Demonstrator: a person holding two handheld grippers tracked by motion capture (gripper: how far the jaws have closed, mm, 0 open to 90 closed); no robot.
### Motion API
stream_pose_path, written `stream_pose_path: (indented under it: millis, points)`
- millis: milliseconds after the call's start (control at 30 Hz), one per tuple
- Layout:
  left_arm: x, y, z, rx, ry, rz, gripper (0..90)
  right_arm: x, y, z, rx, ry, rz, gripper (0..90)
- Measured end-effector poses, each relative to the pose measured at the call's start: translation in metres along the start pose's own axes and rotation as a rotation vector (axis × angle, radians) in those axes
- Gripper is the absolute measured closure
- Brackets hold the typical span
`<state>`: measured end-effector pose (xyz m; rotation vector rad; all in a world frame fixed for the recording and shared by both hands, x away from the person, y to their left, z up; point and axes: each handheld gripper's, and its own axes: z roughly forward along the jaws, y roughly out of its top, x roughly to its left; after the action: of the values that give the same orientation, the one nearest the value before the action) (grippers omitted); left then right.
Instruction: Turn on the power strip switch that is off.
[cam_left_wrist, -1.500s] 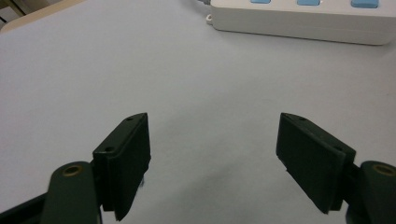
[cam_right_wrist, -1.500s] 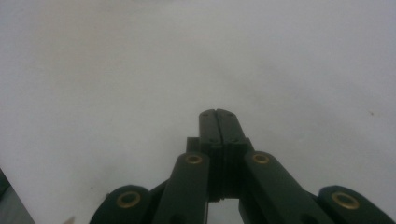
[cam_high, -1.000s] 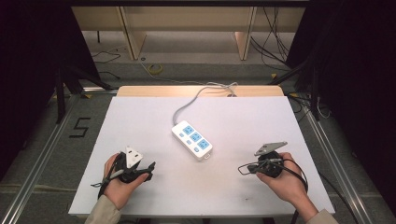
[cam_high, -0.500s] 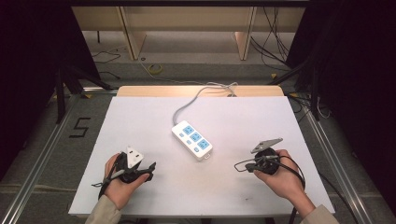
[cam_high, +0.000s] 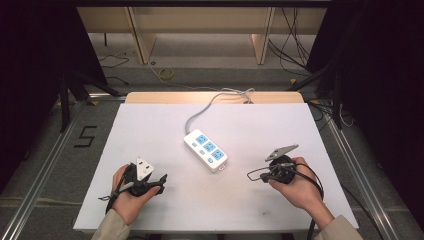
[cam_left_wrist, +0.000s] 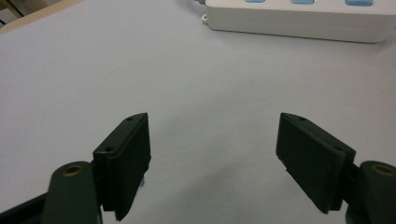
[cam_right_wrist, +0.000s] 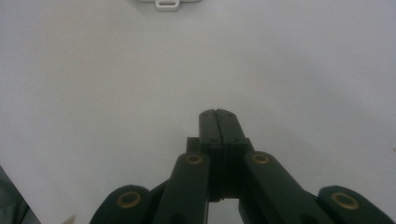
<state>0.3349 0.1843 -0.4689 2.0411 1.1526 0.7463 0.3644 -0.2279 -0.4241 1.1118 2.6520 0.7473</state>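
A white power strip (cam_high: 206, 150) with three blue sockets lies at an angle in the middle of the white table (cam_high: 150, 130). Its grey cable (cam_high: 200, 112) runs off over the back edge. My left gripper (cam_high: 162, 183) rests near the front left of the table, pointing right. Its jaws stand wide open with nothing between them, my left gripper (cam_left_wrist: 211, 120) facing the strip's long side (cam_left_wrist: 299, 18). My right gripper (cam_high: 251, 176) sits at the front right, pointing left. In its own view my right gripper (cam_right_wrist: 217, 114) is shut on nothing, with the strip's end tab (cam_right_wrist: 167, 3) ahead.
Wooden shelving legs (cam_high: 142, 37) and loose cables (cam_high: 165, 74) lie on the floor behind the table. Metal rails (cam_high: 45, 165) run along both sides. A "5" mark (cam_high: 86, 136) is on the floor at left.
My right hand and gripper have drifted slightly left toward the strip. The left hand has stayed put.
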Motion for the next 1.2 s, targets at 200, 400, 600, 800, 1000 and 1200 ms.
stream_pose_path:
  millis: [200, 400, 600, 800, 1000, 1200]
  points:
    - [-0.001, 0.001, 0.000, 0.002, -0.004, 0.006, 26.4, 0.002, 0.003, 0.001, 0.007, -0.002, 0.003, 90.0]
    - [0.000, 0.000, 0.001, 0.006, -0.006, 0.003, 26.5, 0.002, 0.007, 0.001, 0.017, -0.002, -0.002, 90.0]
    - [0.000, 0.001, 0.000, -0.001, -0.004, 0.002, 26.7, 0.006, 0.015, 0.003, 0.020, -0.004, -0.012, 90.0]
    - [-0.001, 0.001, 0.001, 0.004, -0.006, 0.003, 26.7, 0.008, 0.022, 0.004, 0.026, 0.001, -0.025, 90.0]
    - [-0.001, 0.001, 0.001, -0.003, -0.005, -0.001, 26.8, 0.009, 0.027, 0.004, 0.032, -0.002, -0.028, 90.0]
    - [-0.001, 0.001, 0.001, 0.004, -0.006, 0.003, 26.8, 0.009, 0.031, 0.004, 0.046, -0.001, -0.034, 90.0]
